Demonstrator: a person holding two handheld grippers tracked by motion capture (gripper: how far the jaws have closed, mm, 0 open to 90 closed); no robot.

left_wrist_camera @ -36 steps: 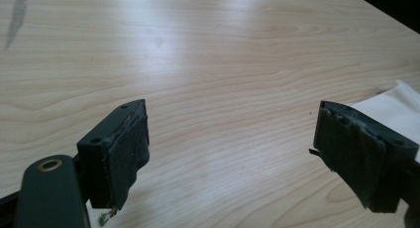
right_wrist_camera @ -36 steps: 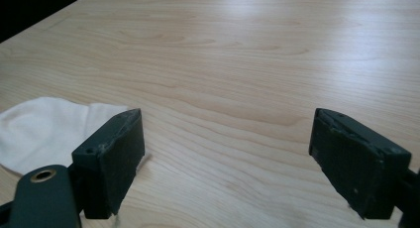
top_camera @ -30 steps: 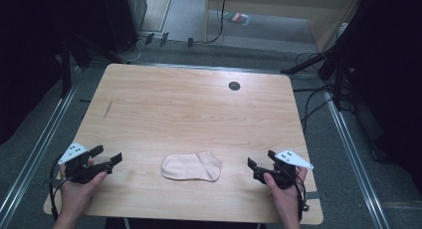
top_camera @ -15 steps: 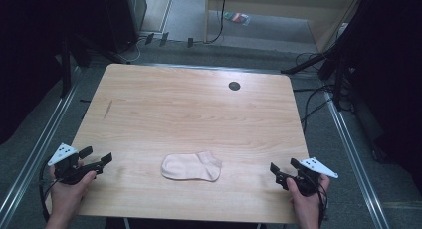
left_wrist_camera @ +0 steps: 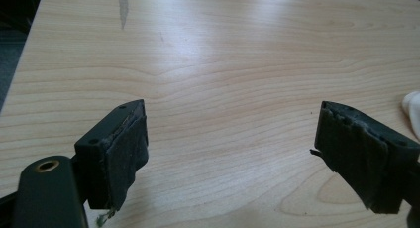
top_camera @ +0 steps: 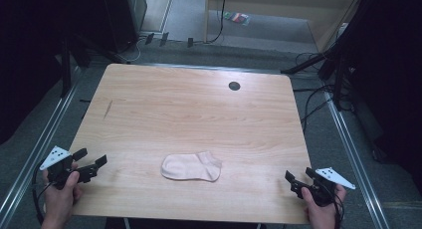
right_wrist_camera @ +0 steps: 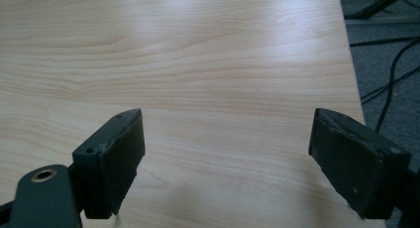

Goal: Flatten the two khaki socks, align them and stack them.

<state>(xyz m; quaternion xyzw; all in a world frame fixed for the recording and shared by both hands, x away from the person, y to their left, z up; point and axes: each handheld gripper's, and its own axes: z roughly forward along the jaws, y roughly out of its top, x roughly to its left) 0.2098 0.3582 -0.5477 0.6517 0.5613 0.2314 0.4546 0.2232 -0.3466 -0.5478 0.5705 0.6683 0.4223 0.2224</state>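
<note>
while the sock lies apart, each hand-held gripper gapes wide, empty.

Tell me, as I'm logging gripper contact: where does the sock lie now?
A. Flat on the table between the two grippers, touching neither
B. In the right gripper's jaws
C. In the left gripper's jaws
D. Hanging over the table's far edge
A: the sock lies flat on the table, apart from the open left gripper and open right gripper.
</note>
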